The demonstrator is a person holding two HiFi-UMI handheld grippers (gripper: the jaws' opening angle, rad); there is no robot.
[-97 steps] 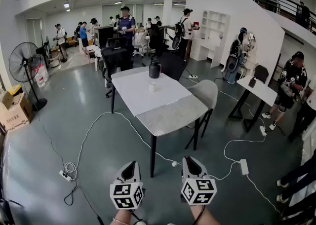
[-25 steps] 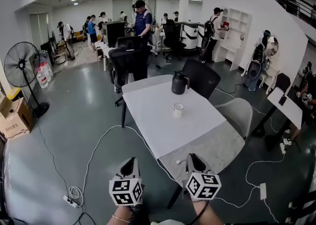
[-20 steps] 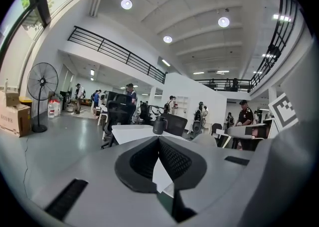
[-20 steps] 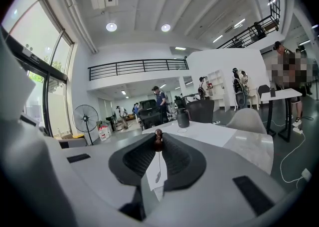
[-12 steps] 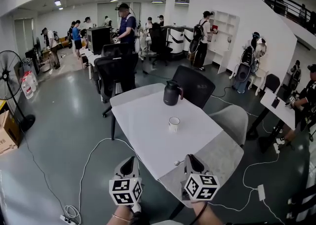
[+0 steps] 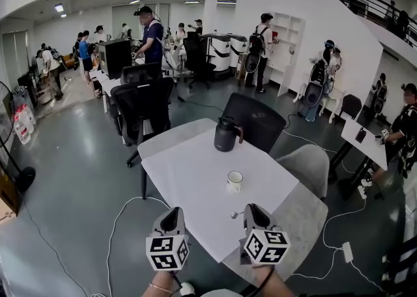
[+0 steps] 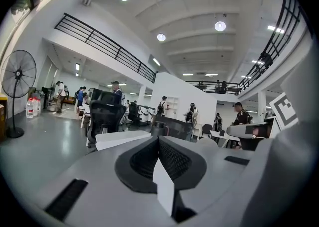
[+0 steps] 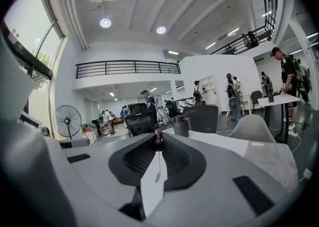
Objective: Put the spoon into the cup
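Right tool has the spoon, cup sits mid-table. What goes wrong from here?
1. The small silvery spoon is pinched only at the right tool's very tips and sticks out sideways; it may pivot or drop.
2. The small white cup stands free on the white table cover; a bump could tip it.

A white cup (image 6: pixel 235 180) stands on the desk (image 6: pixel 189 178). Beyond the cup sits a dark jug (image 6: pixel 226 135); nearer, the right claw (image 6: pixel 251 211) grips a spoon (image 6: pixel 235 214).

Standing upright, mouth up, on the white table (image 6: pixel 189 182): small white cup (image 6: pixel 234 180). Sticking out sideways from the right gripper (image 6: pixel 250 210), pinched, short of the cup: slim silver spoon (image 6: pixel 235 214).
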